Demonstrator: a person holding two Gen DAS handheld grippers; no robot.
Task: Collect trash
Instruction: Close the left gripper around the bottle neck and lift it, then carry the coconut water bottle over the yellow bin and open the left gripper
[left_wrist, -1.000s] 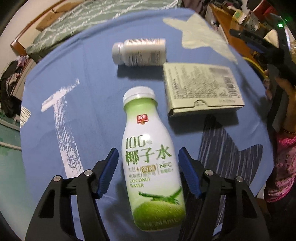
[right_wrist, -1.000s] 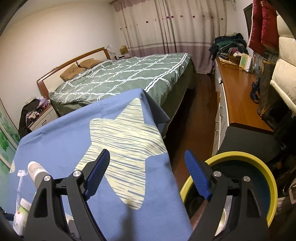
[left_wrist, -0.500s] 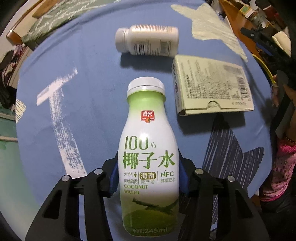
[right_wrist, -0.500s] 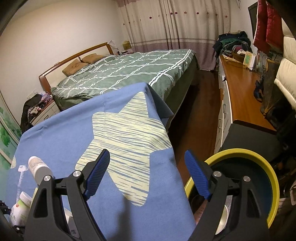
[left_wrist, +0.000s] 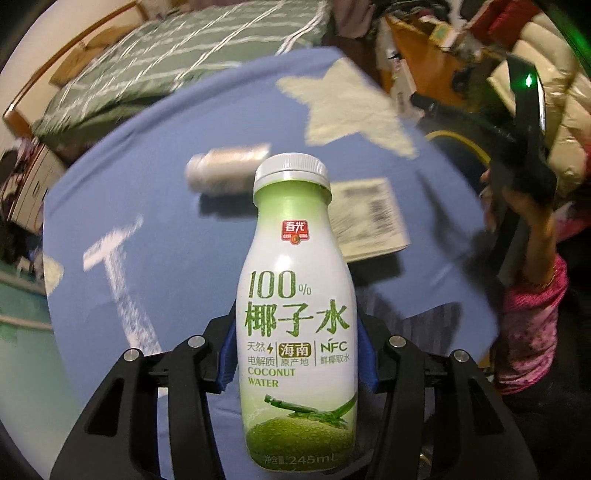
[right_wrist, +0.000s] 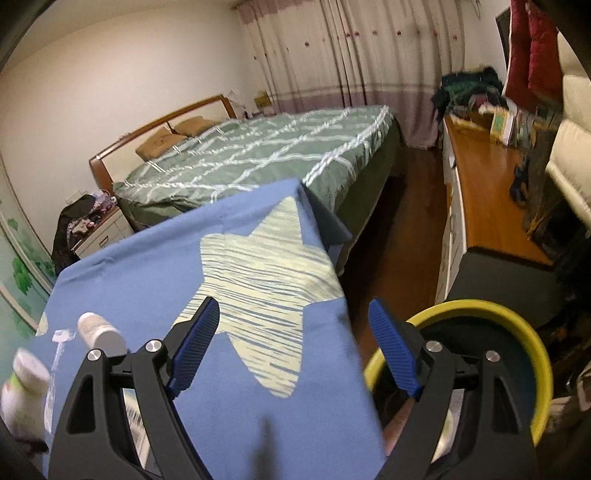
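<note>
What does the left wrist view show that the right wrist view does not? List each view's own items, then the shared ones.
Only the left wrist view: the left hand-held gripper shut on the coconut water bottle with its label readable, and the person's hand and pink sleeve.

Only the right wrist view: the open, empty right hand-held gripper, the curtains, the wooden dresser top and the inside of the yellow-rimmed bin.

Both: the blue star cloth, the white bottle lying on it, the coconut water bottle, the box and the green bed.
</note>
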